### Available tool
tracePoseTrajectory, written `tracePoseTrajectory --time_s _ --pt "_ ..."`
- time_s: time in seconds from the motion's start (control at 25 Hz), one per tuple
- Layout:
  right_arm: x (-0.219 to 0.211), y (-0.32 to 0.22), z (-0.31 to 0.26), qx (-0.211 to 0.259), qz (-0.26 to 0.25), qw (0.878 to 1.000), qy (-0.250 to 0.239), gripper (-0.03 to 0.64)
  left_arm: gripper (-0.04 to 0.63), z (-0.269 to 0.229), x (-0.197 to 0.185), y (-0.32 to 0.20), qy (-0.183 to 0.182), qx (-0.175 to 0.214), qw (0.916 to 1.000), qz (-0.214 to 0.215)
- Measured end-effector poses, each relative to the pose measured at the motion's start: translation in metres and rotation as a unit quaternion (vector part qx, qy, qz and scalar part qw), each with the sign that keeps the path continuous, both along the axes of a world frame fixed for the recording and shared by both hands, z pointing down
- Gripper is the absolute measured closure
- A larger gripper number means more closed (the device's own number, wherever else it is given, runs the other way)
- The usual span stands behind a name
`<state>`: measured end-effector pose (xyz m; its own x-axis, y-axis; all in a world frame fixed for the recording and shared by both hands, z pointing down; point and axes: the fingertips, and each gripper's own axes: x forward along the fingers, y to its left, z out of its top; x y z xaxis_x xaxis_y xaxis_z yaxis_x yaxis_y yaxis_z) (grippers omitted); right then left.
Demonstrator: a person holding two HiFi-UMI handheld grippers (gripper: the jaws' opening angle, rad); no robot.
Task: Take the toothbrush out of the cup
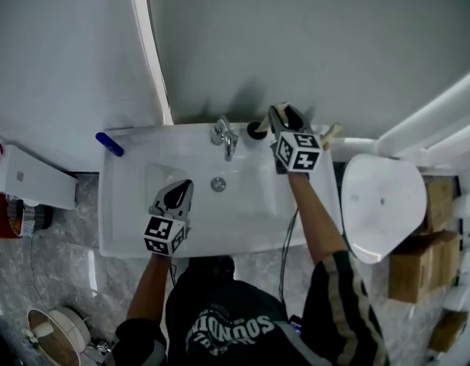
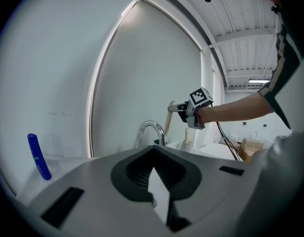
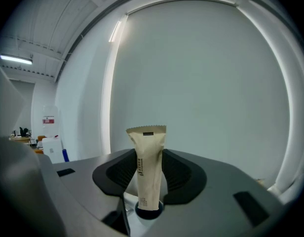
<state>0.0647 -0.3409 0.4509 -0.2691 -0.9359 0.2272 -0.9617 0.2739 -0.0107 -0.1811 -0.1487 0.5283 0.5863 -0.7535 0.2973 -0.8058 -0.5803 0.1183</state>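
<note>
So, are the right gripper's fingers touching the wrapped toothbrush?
Touching. The right gripper view shows the wrapped toothbrush standing upright in the right gripper, with the fingers pressed against its paper sides.

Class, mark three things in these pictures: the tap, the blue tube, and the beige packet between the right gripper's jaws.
tap (image 1: 226, 137): head view, on its metal body.
blue tube (image 2: 38, 157): left gripper view, on its middle.
beige packet (image 3: 148, 169): right gripper view, on its middle.

cup (image 1: 255, 130) right of faucet (image 1: 224, 136); bottle (image 1: 109, 143) on left rear corner of sink (image 1: 128, 227); toilet (image 1: 380, 204) right of sink
</note>
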Motion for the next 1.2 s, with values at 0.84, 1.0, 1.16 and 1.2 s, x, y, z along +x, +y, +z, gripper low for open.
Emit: tracePoseTrajectory --time_s 0.84,1.0,1.16,1.2 --pt "0.124 0.17 0.07 -0.058 0.055 0.997 -0.011 0.462 0.597 -0.002 0.122 0.059 -0.002 0.012 0.9934 0.114" --pt "0.154 0.205 0.09 -0.073 0.071 0.995 -0.014 0.463 0.597 0.003 0.147 0.067 -0.003 0.007 0.9908 0.135" --pt "0.171 0.236 0.111 -0.09 0.081 0.993 -0.012 0.465 0.597 0.007 0.16 0.074 -0.005 0.001 0.9889 0.149" --pt "0.174 0.242 0.116 -0.095 0.083 0.992 -0.009 0.465 0.597 0.008 0.162 0.074 -0.005 0.0 0.9885 0.151"
